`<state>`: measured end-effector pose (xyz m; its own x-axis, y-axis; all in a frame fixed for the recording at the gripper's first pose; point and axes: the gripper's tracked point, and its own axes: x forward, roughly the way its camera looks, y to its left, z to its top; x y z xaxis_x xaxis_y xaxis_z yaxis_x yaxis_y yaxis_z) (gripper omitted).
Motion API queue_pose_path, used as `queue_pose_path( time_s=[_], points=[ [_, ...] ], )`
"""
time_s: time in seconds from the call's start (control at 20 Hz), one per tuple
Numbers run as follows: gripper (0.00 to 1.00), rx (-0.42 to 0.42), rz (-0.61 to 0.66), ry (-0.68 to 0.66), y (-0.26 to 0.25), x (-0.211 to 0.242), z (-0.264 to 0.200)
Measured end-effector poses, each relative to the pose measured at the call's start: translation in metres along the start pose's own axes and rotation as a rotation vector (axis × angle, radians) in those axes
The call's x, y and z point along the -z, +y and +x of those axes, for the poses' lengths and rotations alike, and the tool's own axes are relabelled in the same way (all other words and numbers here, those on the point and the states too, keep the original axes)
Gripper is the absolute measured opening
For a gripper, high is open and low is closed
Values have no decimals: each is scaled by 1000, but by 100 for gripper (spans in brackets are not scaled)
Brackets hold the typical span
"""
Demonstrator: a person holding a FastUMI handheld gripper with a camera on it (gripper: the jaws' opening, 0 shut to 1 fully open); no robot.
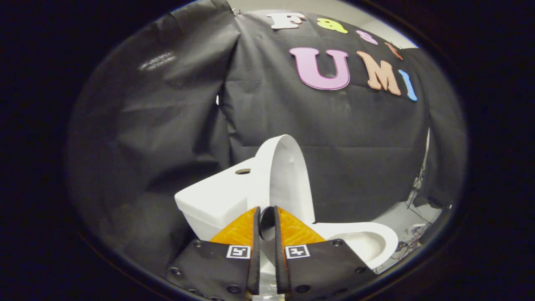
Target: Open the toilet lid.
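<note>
Nearest, the claw (267, 217) stands almost closed, its narrow gap holding nothing I can see. Left sits the white ceramic cistern (213, 196); just beyond the fingers the white plastic toilet lid (288, 175) stands raised; right, the open bowl (363, 242). Best to ease away without nudging the lid.

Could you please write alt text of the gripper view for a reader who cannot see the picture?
A white toilet lid stands raised upright against the tank, with the open bowl beside it. The gripper points at the lid's lower edge, its fingers nearly closed with a narrow gap between them. Black cloth hangs behind the toilet.
</note>
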<state>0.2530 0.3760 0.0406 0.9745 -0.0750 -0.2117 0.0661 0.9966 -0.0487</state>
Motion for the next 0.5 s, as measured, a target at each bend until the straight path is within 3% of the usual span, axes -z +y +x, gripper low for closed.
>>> queue_pose_path(
  time_s=[0.1,0.4,0.5],
  points=[
    [16,-58,27,-19,6,-2,-2],
    [98,-88,-19,-79,-7,-19,-15],
    [98,-106,-16,-83,-12,-20,-19]
  ],
)
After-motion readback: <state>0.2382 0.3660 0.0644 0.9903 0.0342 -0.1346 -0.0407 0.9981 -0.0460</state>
